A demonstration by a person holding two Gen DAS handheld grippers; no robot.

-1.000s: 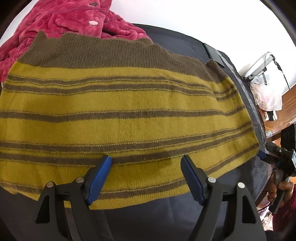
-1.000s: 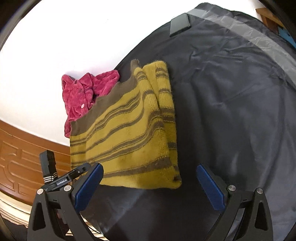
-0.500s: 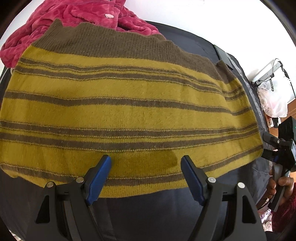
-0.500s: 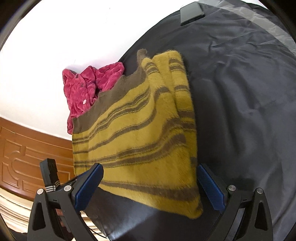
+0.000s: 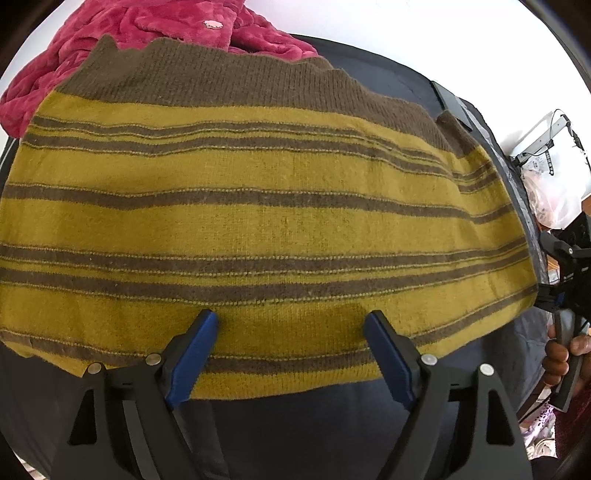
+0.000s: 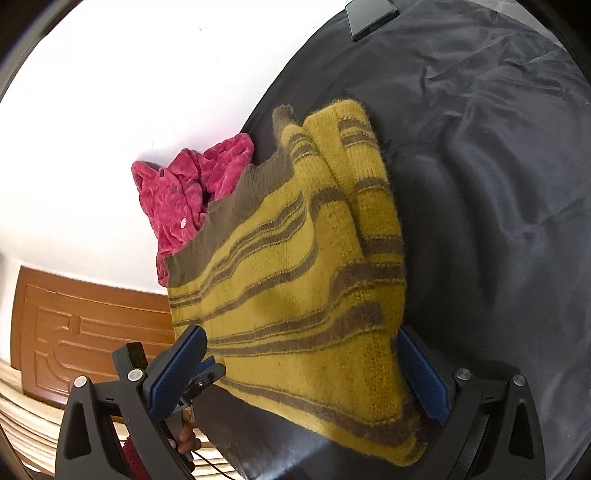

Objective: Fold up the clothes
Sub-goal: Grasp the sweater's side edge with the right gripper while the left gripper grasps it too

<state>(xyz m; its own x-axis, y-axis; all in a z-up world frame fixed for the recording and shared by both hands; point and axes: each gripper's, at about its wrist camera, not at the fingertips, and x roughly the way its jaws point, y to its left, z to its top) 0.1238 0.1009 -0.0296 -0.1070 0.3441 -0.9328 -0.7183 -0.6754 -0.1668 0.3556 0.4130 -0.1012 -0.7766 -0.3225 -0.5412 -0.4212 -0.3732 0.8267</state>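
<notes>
A yellow sweater with brown stripes (image 5: pixel 258 221) lies folded on a dark cloth-covered table (image 5: pixel 295 435). It also shows in the right wrist view (image 6: pixel 295 288), with a folded sleeve along its right side. My left gripper (image 5: pixel 290 332) is open, its blue fingertips over the sweater's near hem. My right gripper (image 6: pixel 299 354) is open, its jaws standing either side of the sweater's near corner. Neither holds anything.
A crimson fleece garment (image 5: pixel 147 33) (image 6: pixel 192 192) lies bunched behind the sweater at the table's far edge. A dark flat phone-like object (image 6: pixel 371 16) lies far back on the table. A wooden door (image 6: pixel 85 328) and a white wall stand beyond.
Both grippers have moved in closer to the sweater, which now fills more of each view. The right gripper's jaws now straddle the near corner. The sweater has not moved.
</notes>
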